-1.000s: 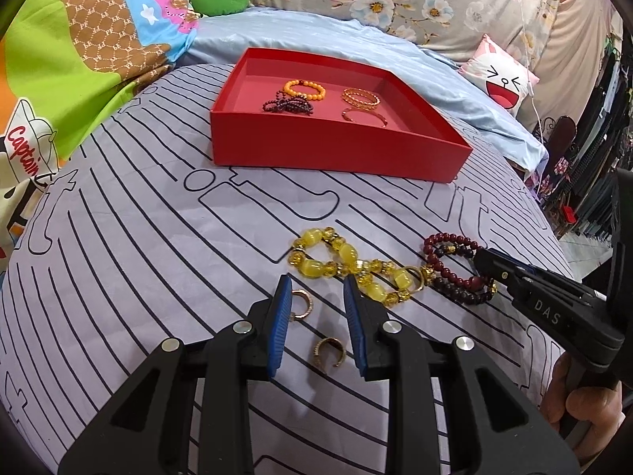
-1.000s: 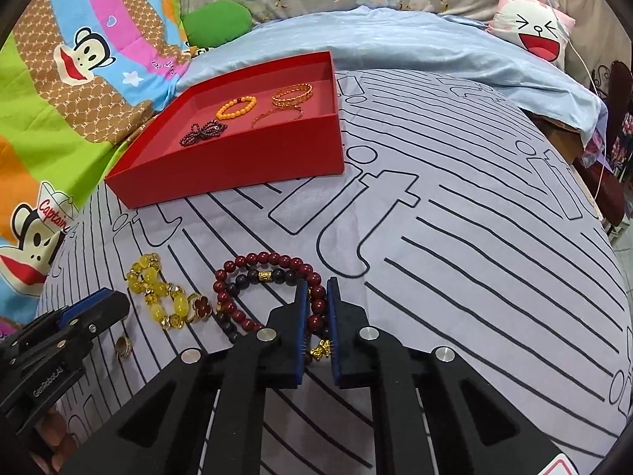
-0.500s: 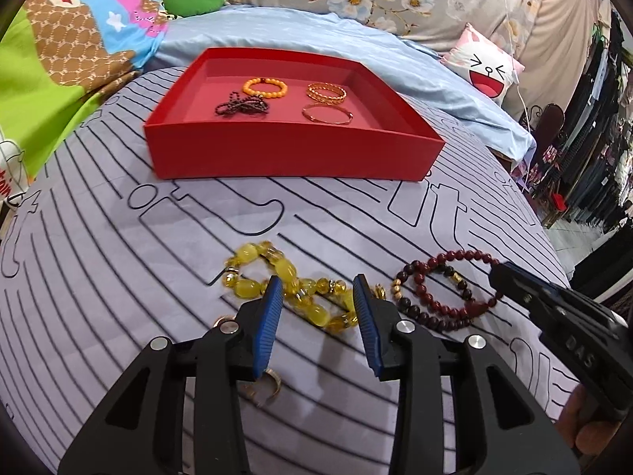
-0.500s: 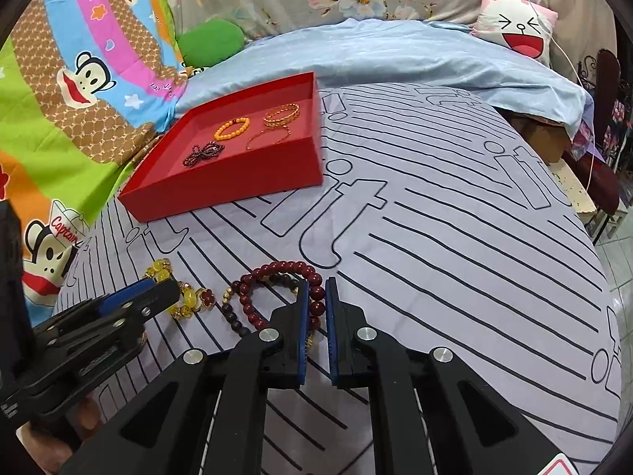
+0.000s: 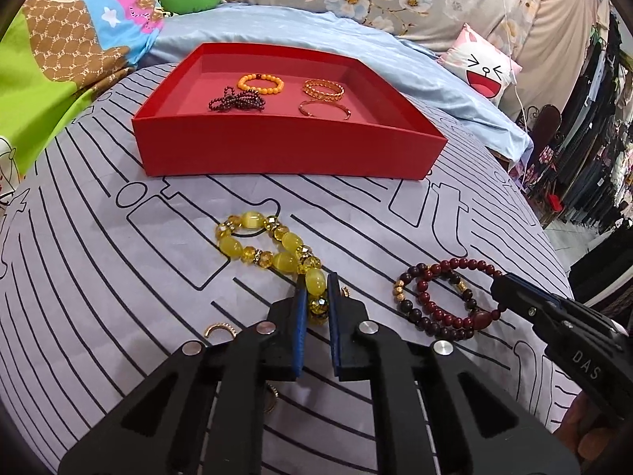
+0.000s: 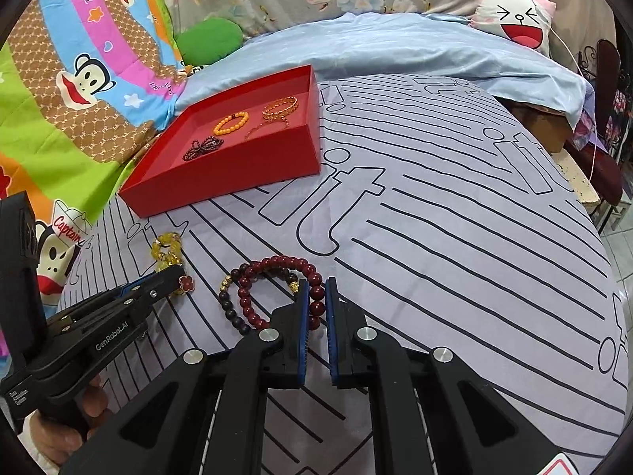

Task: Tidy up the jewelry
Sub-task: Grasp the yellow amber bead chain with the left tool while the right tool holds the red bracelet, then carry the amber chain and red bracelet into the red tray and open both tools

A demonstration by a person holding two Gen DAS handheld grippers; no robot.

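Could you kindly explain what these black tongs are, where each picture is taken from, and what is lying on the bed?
No robot here: a person holds a two-finger gripper in each hand, each carrying a camera looking along its fingers. In the left view, the left gripper has just closed on the yellow bead bracelet. In the right view, the right gripper is shut on the dark red bead bracelet. Both lie on the striped sheet. Behind sits a red tray with four bracelets. Small gold rings lie nearby.
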